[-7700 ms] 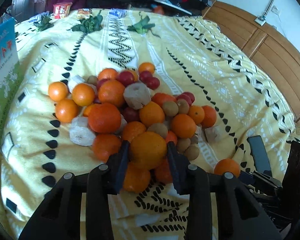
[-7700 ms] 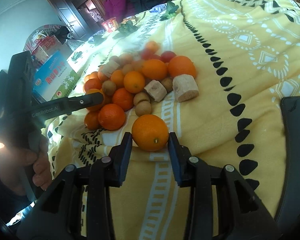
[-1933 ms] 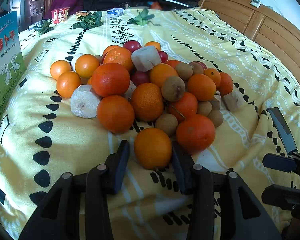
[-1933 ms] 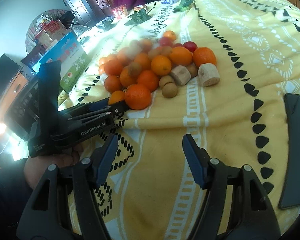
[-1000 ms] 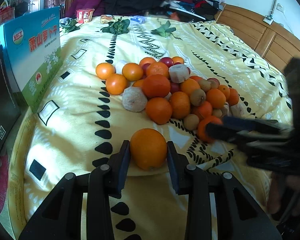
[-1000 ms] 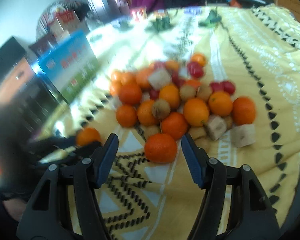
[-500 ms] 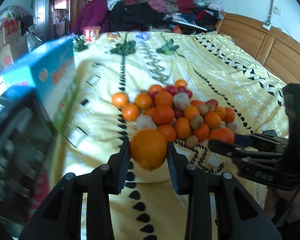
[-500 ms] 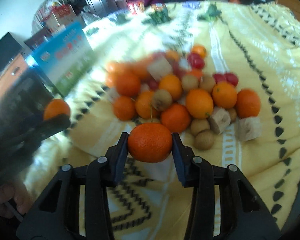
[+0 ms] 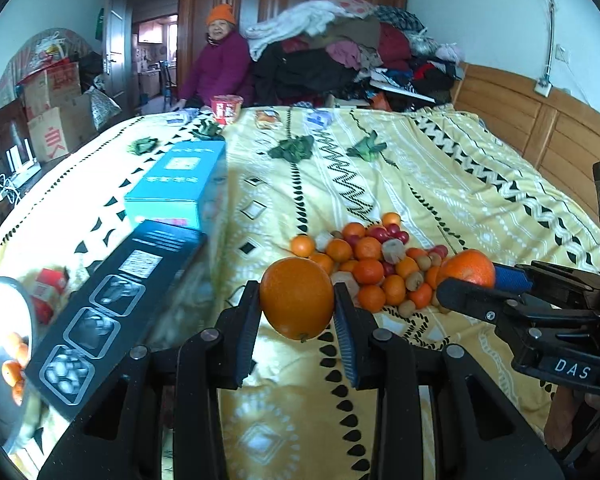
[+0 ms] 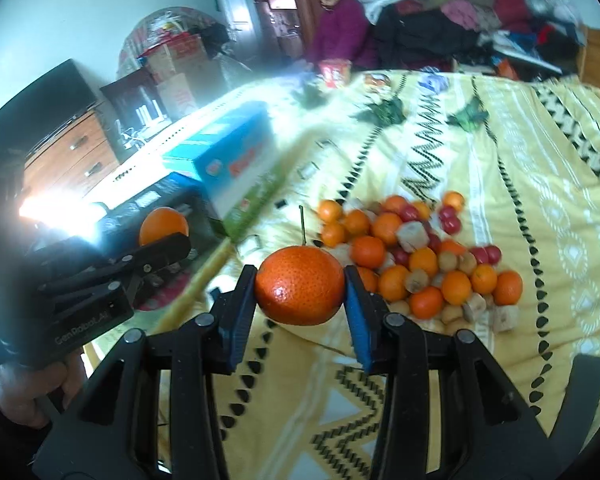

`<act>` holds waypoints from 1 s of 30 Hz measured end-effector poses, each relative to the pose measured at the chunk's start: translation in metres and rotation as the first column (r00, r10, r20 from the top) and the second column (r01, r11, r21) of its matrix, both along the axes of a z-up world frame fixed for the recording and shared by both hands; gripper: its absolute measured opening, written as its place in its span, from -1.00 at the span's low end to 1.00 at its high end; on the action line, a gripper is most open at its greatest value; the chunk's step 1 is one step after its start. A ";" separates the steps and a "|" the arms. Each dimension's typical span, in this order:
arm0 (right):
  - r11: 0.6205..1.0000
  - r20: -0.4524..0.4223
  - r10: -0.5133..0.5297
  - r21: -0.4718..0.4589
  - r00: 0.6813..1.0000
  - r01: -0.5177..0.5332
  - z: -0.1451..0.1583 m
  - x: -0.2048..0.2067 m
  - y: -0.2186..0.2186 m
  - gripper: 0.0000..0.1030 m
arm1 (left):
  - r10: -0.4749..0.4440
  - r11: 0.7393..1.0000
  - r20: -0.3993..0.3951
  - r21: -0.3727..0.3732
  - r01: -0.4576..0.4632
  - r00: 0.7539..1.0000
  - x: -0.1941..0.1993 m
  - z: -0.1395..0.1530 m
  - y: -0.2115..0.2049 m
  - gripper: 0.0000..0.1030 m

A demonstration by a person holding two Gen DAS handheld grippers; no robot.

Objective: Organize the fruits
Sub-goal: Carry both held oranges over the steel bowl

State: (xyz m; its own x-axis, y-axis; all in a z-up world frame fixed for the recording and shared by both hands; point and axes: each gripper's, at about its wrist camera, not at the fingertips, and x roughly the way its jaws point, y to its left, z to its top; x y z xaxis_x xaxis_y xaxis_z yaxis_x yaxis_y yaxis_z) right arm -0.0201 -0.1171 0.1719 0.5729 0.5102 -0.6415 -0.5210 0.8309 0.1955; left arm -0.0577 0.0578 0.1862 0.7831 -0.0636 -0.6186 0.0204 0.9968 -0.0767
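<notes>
My left gripper (image 9: 296,312) is shut on a smooth orange (image 9: 297,298) and holds it high above the yellow bedspread (image 9: 440,184). My right gripper (image 10: 300,292) is shut on a darker, pebbled orange (image 10: 300,285), also lifted. Each gripper shows in the other's view: the right one (image 9: 466,276) with its orange (image 9: 469,267), the left one (image 10: 168,236) with its orange (image 10: 163,225). The fruit pile (image 9: 374,264) of oranges, red fruits, brown kiwis and pale chunks lies on the bedspread, also in the right wrist view (image 10: 416,260).
A blue box (image 9: 180,188) and a black box (image 9: 116,308) lie left of the pile. A metal bowl (image 9: 4,352) with small oranges sits at the far left edge. Leafy greens (image 9: 292,148) and a seated person (image 9: 220,64) are at the far end. A wooden headboard (image 9: 560,140) is to the right.
Both grippers have risen further with their oranges and now look across the whole bed. The bowl at the left edge has come into the left wrist view.
</notes>
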 end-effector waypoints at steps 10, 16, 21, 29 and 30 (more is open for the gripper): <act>0.997 0.031 0.083 -0.008 0.996 -0.083 0.024 -0.020 0.056 -0.17 | 0.084 0.996 0.028 -0.024 -0.084 0.996 -0.026 0.017 0.054 -0.30; 0.990 0.051 0.143 -0.009 0.988 -0.143 0.037 -0.029 0.095 -0.17 | 0.160 0.987 0.042 -0.034 -0.159 0.986 -0.043 0.026 0.097 -0.30; 0.978 0.061 0.210 0.002 0.976 -0.211 0.048 -0.036 0.134 -0.17 | 0.247 0.969 0.041 -0.030 -0.246 0.968 -0.058 0.030 0.139 -0.30; 0.940 0.074 0.338 0.025 0.938 -0.340 0.059 -0.053 0.210 -0.16 | 0.397 0.918 0.025 -0.038 -0.396 0.918 -0.093 0.029 0.221 -0.30; 0.935 0.071 0.352 0.027 0.933 -0.354 0.059 -0.054 0.219 -0.16 | 0.412 0.911 0.021 -0.040 -0.411 0.911 -0.097 0.028 0.229 -0.30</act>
